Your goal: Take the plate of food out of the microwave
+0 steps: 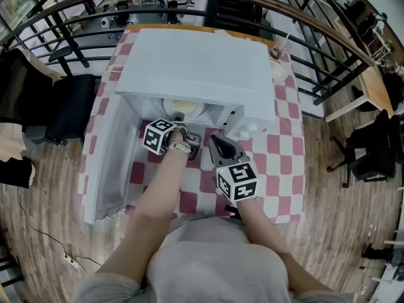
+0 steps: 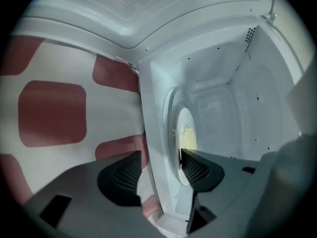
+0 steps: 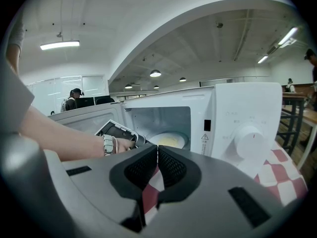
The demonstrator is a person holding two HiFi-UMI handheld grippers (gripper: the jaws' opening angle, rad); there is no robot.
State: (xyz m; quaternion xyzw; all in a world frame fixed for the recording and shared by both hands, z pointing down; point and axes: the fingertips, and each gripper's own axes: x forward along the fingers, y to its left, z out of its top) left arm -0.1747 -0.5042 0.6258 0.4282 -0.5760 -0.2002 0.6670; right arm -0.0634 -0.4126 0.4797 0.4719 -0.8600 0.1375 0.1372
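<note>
A white microwave (image 1: pixel 202 62) stands on the checked table with its door (image 1: pixel 110 163) swung open to the left. Inside lies a white plate (image 1: pixel 183 106) with yellow food (image 2: pixel 187 137). My left gripper (image 1: pixel 178 120) is at the cavity's mouth. In the left gripper view its jaws (image 2: pixel 161 172) stand open. One pad is over the plate (image 2: pixel 184 133), the other outside, with the microwave's front lip between them. My right gripper (image 1: pixel 218 145) hovers in front of the control panel, shut and empty. In the right gripper view (image 3: pixel 157 165) the plate (image 3: pixel 168 140) shows through the opening.
The red and white checked table (image 1: pixel 284 156) ends just right of the microwave. A cup with a straw (image 1: pixel 276 52) stands at the back right corner. Dark chairs (image 1: pixel 69 106) are at the left, and a black railing (image 1: pixel 315 36) curves behind the table.
</note>
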